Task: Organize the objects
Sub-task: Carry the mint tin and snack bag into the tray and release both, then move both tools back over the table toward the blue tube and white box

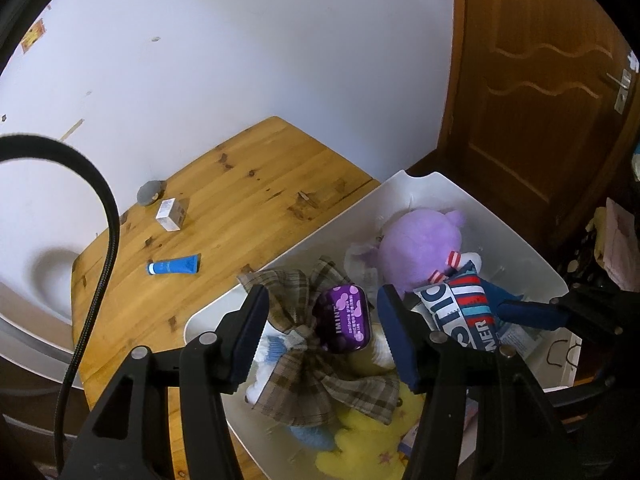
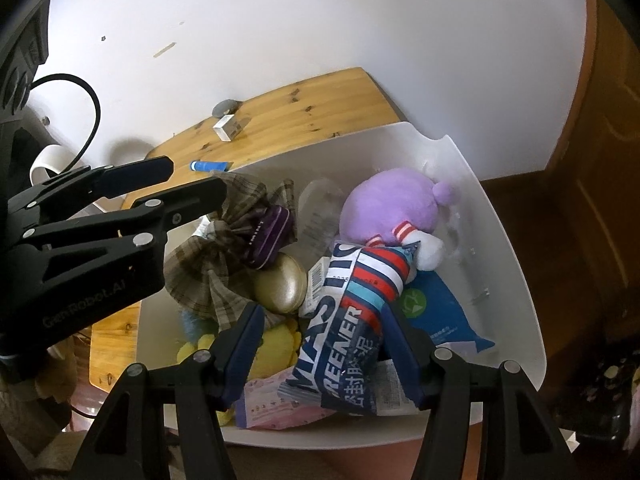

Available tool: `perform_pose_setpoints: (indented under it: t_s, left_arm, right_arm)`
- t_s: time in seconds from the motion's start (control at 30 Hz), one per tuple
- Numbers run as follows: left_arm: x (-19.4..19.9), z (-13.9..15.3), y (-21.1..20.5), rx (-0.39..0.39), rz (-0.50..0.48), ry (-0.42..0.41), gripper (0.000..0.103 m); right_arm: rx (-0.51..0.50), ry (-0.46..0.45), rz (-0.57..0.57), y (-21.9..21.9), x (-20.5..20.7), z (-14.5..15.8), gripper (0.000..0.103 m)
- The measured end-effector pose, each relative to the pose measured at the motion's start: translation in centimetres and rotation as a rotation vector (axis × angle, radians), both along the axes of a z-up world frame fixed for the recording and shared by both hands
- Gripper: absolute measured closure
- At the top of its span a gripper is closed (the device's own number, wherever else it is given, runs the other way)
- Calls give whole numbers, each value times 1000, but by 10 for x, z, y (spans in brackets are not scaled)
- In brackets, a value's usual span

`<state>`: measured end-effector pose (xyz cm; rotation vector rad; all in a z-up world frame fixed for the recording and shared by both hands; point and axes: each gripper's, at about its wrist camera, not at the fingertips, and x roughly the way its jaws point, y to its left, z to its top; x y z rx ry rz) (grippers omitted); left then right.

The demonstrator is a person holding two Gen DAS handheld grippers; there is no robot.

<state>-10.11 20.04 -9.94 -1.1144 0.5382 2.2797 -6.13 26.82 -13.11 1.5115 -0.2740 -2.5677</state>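
Fingers (image 1: 256, 320) of both grippers gape, empty — gold case (image 2: 280, 284) shows only from right.

In the left wrist view, the bin (image 1: 440, 188) fills the lower right; tin (image 1: 346, 317) lies on bow (image 1: 320, 360) inside. Tube (image 1: 174, 267) and box (image 1: 172, 214) lie on table (image 1: 260, 184), left

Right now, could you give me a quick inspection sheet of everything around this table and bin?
Surface: wooden table, mostly bare.
Job's things: white bin holding purple plush, purple mint tin, plaid cloth, striped packet, gold case, yellow plush.
Clutter: blue tube, small box, grey lump on the table.
Grippers: left gripper open over the tin; right gripper open, astride the packet.
Cables: black cable.
Surroundings: white wall, wooden door.
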Motion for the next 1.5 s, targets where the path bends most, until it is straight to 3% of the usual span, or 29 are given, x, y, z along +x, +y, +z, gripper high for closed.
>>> perform_pose_setpoints:
  t_s: [0.83,1.17,1.5]
  left_arm:
    - [-18,2,-76,91,121,-21,42]
    - [-32,1,-137,140,248,-33,42]
    - [-63,-12,-208,155,423,-41,42]
  right_arm:
    - [72,57,30,-38,-7,35,41]
    - [56,82,52,-63,-19,53,41]
    - [69,99,149,-114,-60,72,41]
